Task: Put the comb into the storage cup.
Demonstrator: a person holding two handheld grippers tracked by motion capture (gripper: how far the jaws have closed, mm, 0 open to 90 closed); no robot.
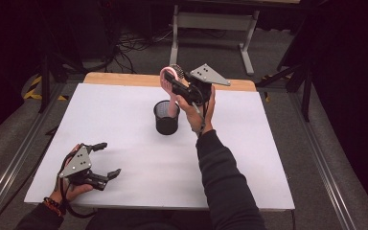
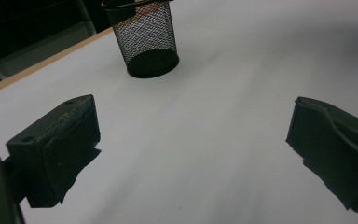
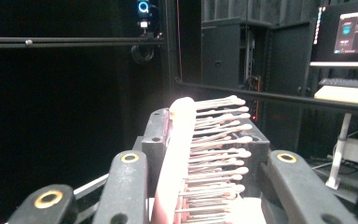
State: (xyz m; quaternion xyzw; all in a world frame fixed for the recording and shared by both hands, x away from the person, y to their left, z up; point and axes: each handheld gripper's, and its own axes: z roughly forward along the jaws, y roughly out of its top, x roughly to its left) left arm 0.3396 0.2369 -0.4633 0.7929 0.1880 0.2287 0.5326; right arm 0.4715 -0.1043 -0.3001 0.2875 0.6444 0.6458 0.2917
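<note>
A pink hairbrush stands upright, its handle reaching down into a black mesh cup at the middle of the white table. My right gripper is raised above the cup and shut on the brush head. In the right gripper view the pink brush body and its bristles sit between the jaws of the right gripper. My left gripper rests open at the near left of the table. Its view looks across bare table to the mesh cup.
A wooden strip runs along the table's far edge. Beyond it are a grey stand and cables on the floor. Metal rails flank the table. A lit monitor shows at the upper right of the right gripper view.
</note>
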